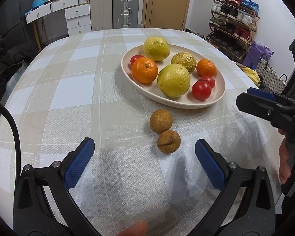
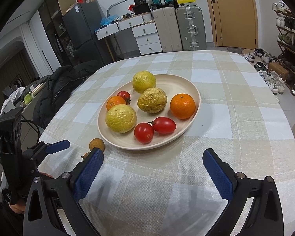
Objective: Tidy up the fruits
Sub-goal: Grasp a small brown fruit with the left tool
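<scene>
A cream oval plate (image 1: 218,100) (image 2: 194,90) on the checked tablecloth holds yellow-green fruits (image 1: 174,80) (image 2: 121,118), oranges (image 1: 145,70) (image 2: 182,106) and small red tomatoes (image 1: 201,90) (image 2: 144,133). Two brown longans (image 1: 160,121) (image 1: 168,141) lie on the cloth just in front of the plate; one also shows in the right wrist view (image 2: 96,144). My left gripper (image 1: 144,164) is open and empty, just short of the nearer longan. My right gripper (image 2: 153,173) is open and empty, in front of the plate.
The round table's far edge (image 1: 127,29) drops off toward suitcases, drawers and a door. A shoe rack (image 1: 234,21) stands at the right. A dark jacket (image 2: 57,90) lies beside the table's left edge.
</scene>
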The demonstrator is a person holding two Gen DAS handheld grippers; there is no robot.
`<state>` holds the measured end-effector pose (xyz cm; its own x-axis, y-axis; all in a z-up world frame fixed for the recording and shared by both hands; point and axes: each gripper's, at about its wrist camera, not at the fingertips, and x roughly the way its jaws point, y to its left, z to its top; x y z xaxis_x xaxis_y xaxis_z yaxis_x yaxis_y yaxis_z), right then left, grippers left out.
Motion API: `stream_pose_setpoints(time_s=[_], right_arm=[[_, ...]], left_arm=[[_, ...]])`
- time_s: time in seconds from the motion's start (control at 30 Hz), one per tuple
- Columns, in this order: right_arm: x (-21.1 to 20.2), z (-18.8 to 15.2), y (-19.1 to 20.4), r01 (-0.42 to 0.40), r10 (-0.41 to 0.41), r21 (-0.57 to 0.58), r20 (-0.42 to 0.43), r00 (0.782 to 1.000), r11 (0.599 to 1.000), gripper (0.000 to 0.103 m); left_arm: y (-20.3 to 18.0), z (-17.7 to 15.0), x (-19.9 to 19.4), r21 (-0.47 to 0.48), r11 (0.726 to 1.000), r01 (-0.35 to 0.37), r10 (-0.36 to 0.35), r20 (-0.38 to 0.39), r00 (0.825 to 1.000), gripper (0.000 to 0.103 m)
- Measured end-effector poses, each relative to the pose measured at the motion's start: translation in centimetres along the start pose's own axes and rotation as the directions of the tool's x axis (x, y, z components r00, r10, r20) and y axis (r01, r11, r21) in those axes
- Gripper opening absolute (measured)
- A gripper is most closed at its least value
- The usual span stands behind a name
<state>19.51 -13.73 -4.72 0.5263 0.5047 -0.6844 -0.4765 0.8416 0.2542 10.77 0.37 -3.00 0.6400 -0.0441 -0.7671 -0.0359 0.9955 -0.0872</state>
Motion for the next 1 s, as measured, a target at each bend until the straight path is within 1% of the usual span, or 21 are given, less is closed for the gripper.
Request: stream_pose_setpoints(time_s=[0.1, 0.17, 0.2, 0.27, 0.3, 0.4, 0.47, 0.5, 0.6, 0.7, 1.0], right_arm=[[0.0, 0.0, 0.0, 0.000, 0.000, -0.001, -0.001, 1.000, 1.000, 0.103], [0.1, 0.0, 0.0, 0.000, 0.000, -0.003, -0.001, 1.000, 1.000, 0.103], [0.1, 0.0, -0.1, 0.000, 0.000, -0.003, -0.002, 1.000, 1.000, 0.103], [0.1, 0.0, 0.0, 0.000, 0.000, -0.002, -0.002, 1.000, 1.000, 0.103], [0.1, 0.0, 0.0, 0.000, 0.000, -0.003, -0.002, 1.000, 1.000, 0.103], [0.1, 0.0, 0.0, 0.000, 0.000, -0.002, 0.000, 1.000, 1.000, 0.103], [0.1, -0.1, -0.1, -0.001, 0.001, -0.004, -0.002, 1.000, 1.000, 0.103], [0.1, -0.1, 0.0, 0.000, 0.000, -0.004, -0.002, 1.000, 1.000, 0.103], [0.1, -0.2, 0.0, -0.001, 0.001, -0.005, -0.002, 1.000, 1.000, 0.103], [0.1, -0.2, 0.0, -0.001, 0.001, -0.004, -0.002, 1.000, 1.000, 0.103], [0.4, -0.4, 0.4, -0.002, 0.002, -0.011, -0.020, 1.000, 1.000, 0.103]], left_arm=[[-0.5, 0.0, 0.1, 0.029, 1.000, 0.008, -0.008, -0.006, 1.000, 0.095], [-1.0, -0.1, 0.3, 0.053, 0.998, 0.023, -0.022, -0.020, 1.000, 0.081], [-1.2, -0.2, 0.3, 0.064, 0.997, 0.032, -0.030, -0.028, 0.999, 0.078], [-1.5, -0.2, 0.4, 0.080, 0.996, 0.048, -0.045, -0.032, 0.998, 0.065], [-1.6, -0.2, 0.3, 0.084, 0.995, 0.057, -0.055, -0.031, 0.998, 0.062], [-1.7, -0.3, 0.1, 0.090, 0.992, 0.086, -0.084, -0.023, 0.996, 0.047], [-1.7, -0.3, 0.1, 0.088, 0.990, 0.107, -0.105, -0.026, 0.994, 0.027], [-1.7, -0.3, 0.1, 0.086, 0.990, 0.113, -0.111, -0.030, 0.993, 0.023], [-1.6, -0.3, -0.1, 0.085, 0.989, 0.120, -0.118, -0.019, 0.993, 0.022], [-1.5, -0.3, -0.6, 0.095, 0.989, 0.110, -0.110, 0.001, 0.994, 0.022], [0.1, 0.7, -3.0, 0.058, 0.994, 0.093, -0.098, 0.083, 0.992, 0.022]])
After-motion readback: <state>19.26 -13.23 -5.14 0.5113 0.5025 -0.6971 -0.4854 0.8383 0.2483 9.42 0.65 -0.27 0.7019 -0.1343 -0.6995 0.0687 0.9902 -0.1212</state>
